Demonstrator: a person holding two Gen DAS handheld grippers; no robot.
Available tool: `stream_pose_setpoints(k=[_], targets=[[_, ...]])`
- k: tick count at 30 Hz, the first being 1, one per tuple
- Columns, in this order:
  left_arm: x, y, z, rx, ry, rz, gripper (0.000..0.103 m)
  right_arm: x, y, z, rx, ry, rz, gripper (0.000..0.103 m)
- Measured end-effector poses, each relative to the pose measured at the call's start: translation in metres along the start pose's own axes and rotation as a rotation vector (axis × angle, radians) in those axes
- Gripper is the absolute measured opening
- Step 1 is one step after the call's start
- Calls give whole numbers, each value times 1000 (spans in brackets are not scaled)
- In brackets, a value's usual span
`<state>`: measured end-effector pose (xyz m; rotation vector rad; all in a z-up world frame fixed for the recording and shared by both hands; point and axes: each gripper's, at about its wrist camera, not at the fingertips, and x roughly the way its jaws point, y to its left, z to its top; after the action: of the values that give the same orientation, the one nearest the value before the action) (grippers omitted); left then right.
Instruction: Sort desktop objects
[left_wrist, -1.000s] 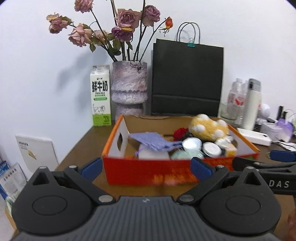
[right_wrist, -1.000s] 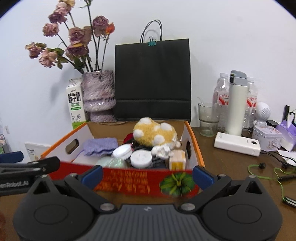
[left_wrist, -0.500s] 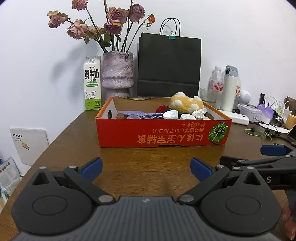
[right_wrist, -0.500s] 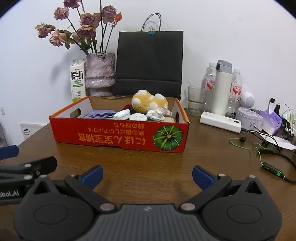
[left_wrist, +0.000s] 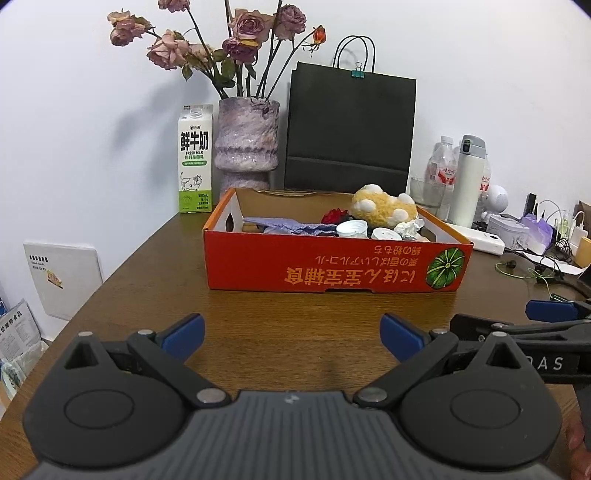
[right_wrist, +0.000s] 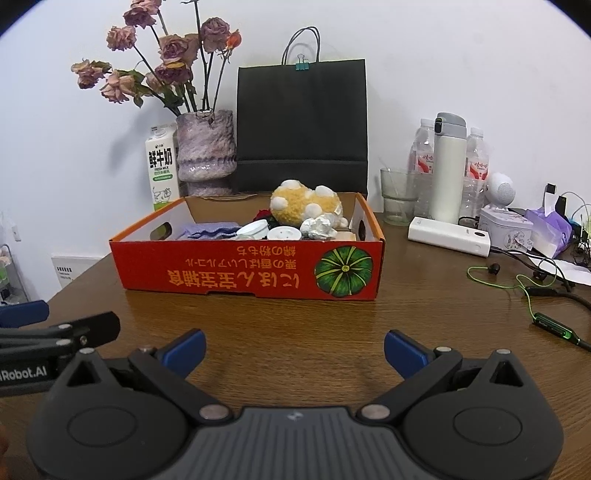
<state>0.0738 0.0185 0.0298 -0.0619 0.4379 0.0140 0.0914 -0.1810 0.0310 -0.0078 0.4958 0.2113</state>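
Both tongs had drawn back from the box (left_wrist: 336, 266), now well ahead. The left tongs (left_wrist: 291, 334) and right tongs (right_wrist: 293, 349) gaped, empty; sorting looked finished.

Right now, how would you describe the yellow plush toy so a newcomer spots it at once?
Find the red box with the green pumpkin print on the wooden table. At its back right corner, in front of the black bag, sits the plush toy. It is the only fuzzy yellow thing with white spots, standing taller than the white lids beside it.
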Motion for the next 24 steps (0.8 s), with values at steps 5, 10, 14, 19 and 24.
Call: stream_pose_setpoints(k=[5, 10, 14, 19, 24], targets=[[-1, 0, 0, 1, -2, 19, 103, -2, -3, 1, 16, -14, 16, 103], [3, -1, -1, 12, 17, 52, 103, -1, -1, 1, 8, -9, 17, 103], [5, -3, -2, 28, 27, 67, 103, -2, -1, 0, 7, -9, 20, 103], [7, -6, -4, 48, 40, 86, 103, -1, 0, -1, 3, -2, 18, 103], [7, -7, -4, 55, 41, 96, 103, -1, -1, -1, 3, 0, 17, 103]])
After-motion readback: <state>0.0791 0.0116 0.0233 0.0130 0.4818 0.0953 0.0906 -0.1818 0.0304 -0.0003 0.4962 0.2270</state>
